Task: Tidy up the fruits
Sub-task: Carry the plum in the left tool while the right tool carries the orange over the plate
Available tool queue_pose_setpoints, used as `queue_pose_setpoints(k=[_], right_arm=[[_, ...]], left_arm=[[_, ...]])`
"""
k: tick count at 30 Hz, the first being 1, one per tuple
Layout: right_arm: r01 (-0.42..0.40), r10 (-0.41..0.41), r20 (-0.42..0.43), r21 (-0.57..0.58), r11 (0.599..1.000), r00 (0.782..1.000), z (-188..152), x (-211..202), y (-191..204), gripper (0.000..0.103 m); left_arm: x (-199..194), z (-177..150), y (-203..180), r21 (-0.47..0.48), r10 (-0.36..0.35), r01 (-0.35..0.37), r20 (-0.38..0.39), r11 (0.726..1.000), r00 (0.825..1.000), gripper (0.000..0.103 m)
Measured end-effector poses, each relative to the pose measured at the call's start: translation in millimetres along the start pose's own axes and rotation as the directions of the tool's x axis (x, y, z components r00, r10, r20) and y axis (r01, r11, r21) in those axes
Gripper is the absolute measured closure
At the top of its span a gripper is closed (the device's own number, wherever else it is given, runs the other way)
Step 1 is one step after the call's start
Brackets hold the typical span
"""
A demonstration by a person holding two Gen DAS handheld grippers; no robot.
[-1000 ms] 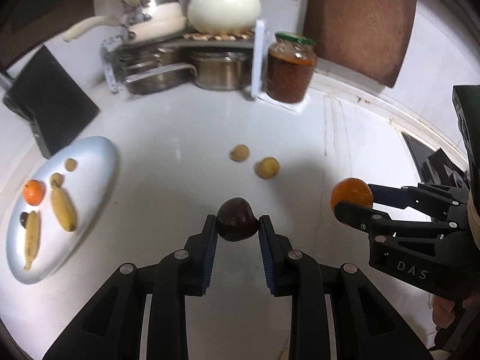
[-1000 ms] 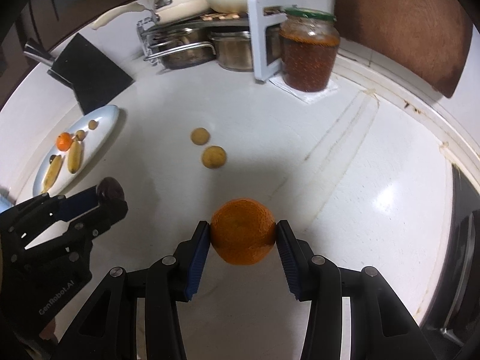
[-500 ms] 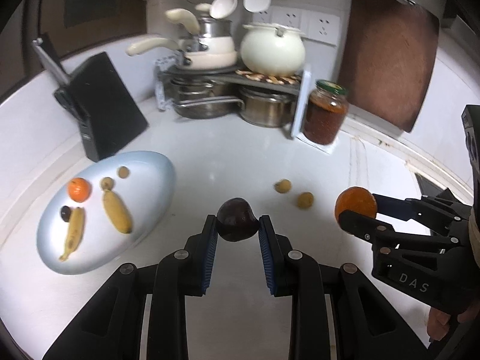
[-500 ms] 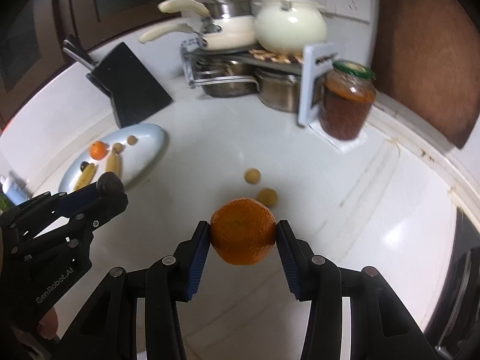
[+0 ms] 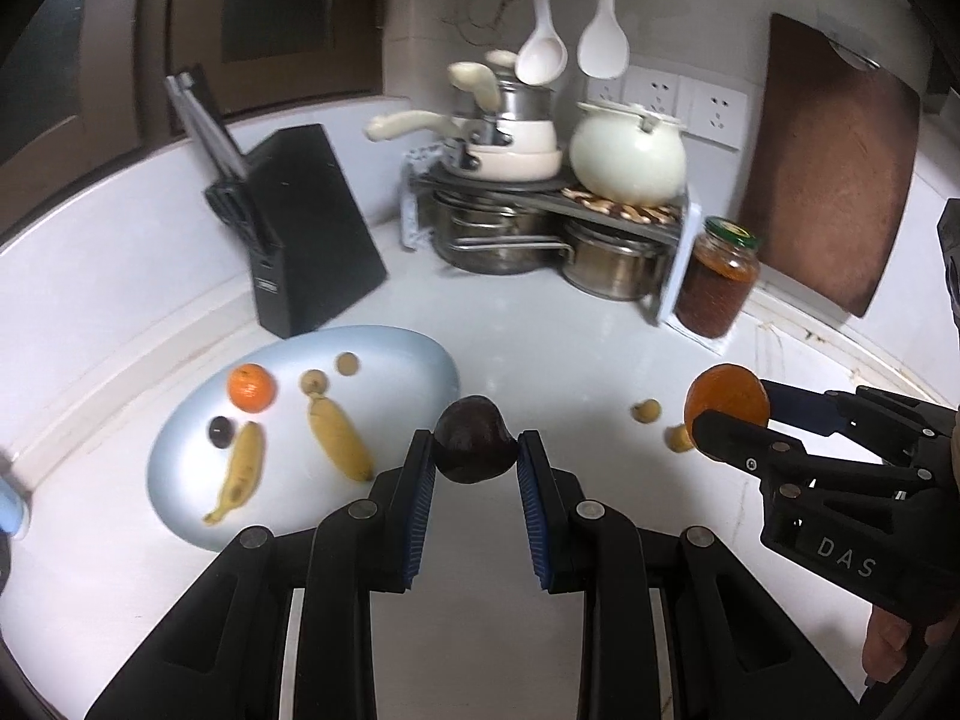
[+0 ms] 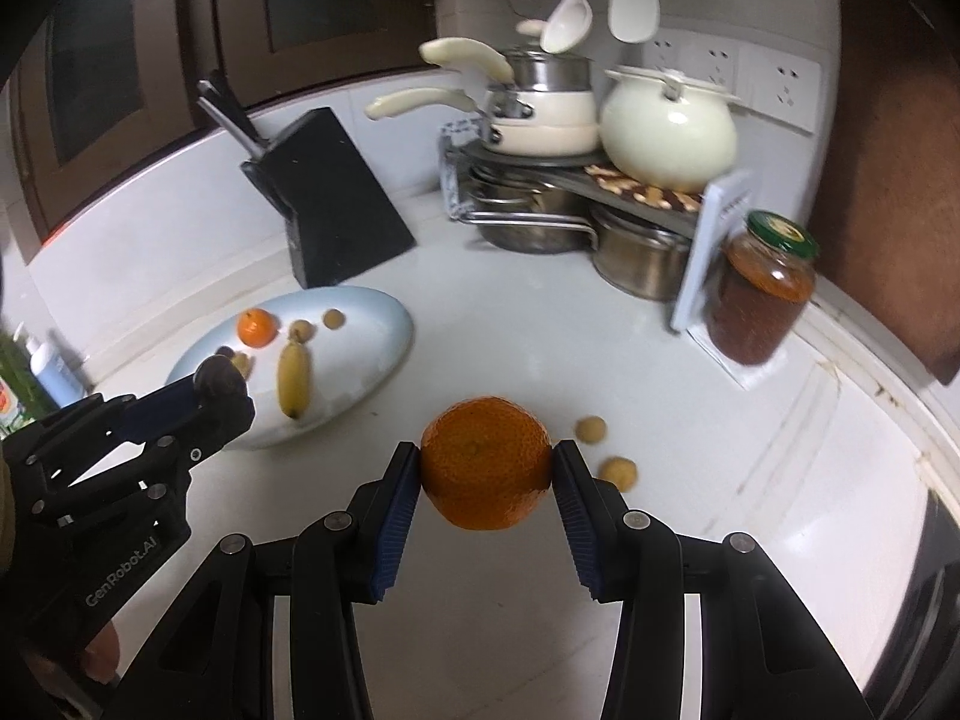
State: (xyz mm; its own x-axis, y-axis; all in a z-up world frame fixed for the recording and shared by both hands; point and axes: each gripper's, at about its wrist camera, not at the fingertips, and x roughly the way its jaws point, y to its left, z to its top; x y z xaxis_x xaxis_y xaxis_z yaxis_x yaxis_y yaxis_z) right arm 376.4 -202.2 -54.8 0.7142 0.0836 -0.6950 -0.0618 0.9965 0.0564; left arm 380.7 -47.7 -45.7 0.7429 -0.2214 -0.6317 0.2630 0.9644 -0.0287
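My left gripper (image 5: 475,461) is shut on a dark purple-brown fruit (image 5: 474,447), held above the white counter just right of the pale blue oval plate (image 5: 420,360). On that plate lie a small orange (image 5: 251,387), two bananas (image 5: 337,438), a dark fruit (image 5: 219,430) and two small tan fruits (image 5: 313,381). My right gripper (image 6: 486,471) is shut on a large orange (image 6: 485,471), also seen as the orange (image 5: 727,395) at the right of the left wrist view. Two small tan fruits (image 6: 591,427) rest on the counter beside it.
A black knife block (image 5: 306,234) stands behind the plate. At the back corner a rack holds steel pots (image 5: 510,240) and a cream pot (image 5: 627,156); a glass jar (image 5: 717,282) and a brown cutting board (image 5: 834,162) stand to the right. A hand (image 5: 888,639) grips the right tool.
Both grippers have risen and tilted up with their fruits still held; the plate has drawn closer to the left gripper, and the back wall with the hanging spoons has come into view.
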Motion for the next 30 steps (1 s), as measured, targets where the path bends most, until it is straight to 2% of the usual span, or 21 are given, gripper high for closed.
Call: queue_pose_setpoints(k=[6,18,30], right_arm=[[-0.032,0.032,0.020,-0.024,0.999,0.999,11.3,6.6,18.9,0.057],[-0.107,0.109,0.032,-0.069,0.992,0.994,29.5,26.6,56.2,0.057],[-0.157,0.158,0.003,-0.098,0.983,0.987,43.5,59.1,82.0,0.057]], left_arm=[[-8.6,1.4,22.0,-0.020,0.055,-0.055,0.026,0.998,0.998,0.075],[-14.5,-1.3,62.6,-0.075,0.144,-0.142,0.023,0.987,0.989,0.075],[3.5,3.5,93.0,-0.102,0.185,-0.185,-0.010,0.977,0.983,0.075]])
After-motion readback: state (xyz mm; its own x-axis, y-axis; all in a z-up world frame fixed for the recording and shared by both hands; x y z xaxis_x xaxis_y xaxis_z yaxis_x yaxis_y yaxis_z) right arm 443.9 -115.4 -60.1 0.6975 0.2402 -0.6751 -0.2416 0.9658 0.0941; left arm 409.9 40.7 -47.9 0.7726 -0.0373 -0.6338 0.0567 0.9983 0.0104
